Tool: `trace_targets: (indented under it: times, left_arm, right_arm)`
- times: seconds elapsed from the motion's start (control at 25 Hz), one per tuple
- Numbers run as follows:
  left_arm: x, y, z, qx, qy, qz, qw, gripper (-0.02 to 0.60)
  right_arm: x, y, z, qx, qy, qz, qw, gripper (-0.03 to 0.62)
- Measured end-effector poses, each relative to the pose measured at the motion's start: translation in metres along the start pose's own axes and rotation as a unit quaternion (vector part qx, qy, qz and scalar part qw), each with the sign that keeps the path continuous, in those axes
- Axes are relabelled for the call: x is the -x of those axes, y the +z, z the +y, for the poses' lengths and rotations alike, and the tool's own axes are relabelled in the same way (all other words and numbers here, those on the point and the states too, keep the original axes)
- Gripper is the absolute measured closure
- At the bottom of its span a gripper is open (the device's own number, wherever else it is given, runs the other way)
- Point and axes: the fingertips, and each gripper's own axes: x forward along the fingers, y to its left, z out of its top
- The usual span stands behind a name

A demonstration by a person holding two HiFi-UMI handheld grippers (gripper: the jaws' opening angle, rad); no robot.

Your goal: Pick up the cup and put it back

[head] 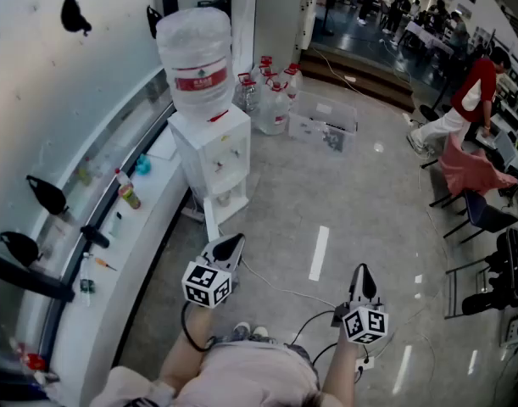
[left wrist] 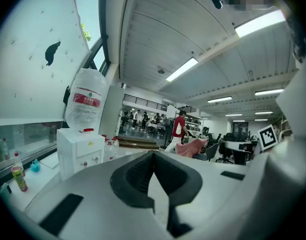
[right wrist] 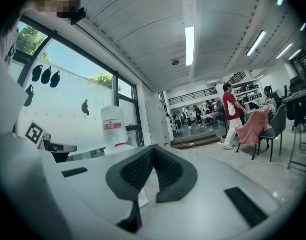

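Jaws of left gripper [head: 231, 244] and right gripper [head: 362, 270] are together, empty, at lower centre; water dispenser [head: 211, 147] stands upper left.

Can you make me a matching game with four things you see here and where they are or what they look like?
Things:
1. water jug
2. cloth
3. right gripper
4. small bottle

Match with:
A. shut
B. on the ledge
C. pink
D. on top of the white dispenser

Pairs: 1-D, 2-C, 3-A, 4-B
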Motion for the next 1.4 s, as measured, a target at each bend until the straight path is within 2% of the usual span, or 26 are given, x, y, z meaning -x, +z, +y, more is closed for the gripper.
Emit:
trace_targets:
  times: [0.6,1.32,1.4]
  left_arm:
    - [0.005,-0.006,-0.002,-0.005,0.0,0.01,0.9999,0.557]
    - [0.007,-0.011,0.014,0.003,0.008,0.015,0.9998,0.557]
    - [0.008,-0.012,0.014,0.004,0.008,0.016,0.9998,0.557]
  right_arm:
    - [0.0,-0.003,0.004,-0.002,0.002,0.003,1.0,0.579]
    - [-0.013,-0.007,0.024,-0.017,0.036,0.003,0.999,0.577]
    - [-0.015,-0.008,0.028,-0.017,0.045,0.005,0.999,0.53]
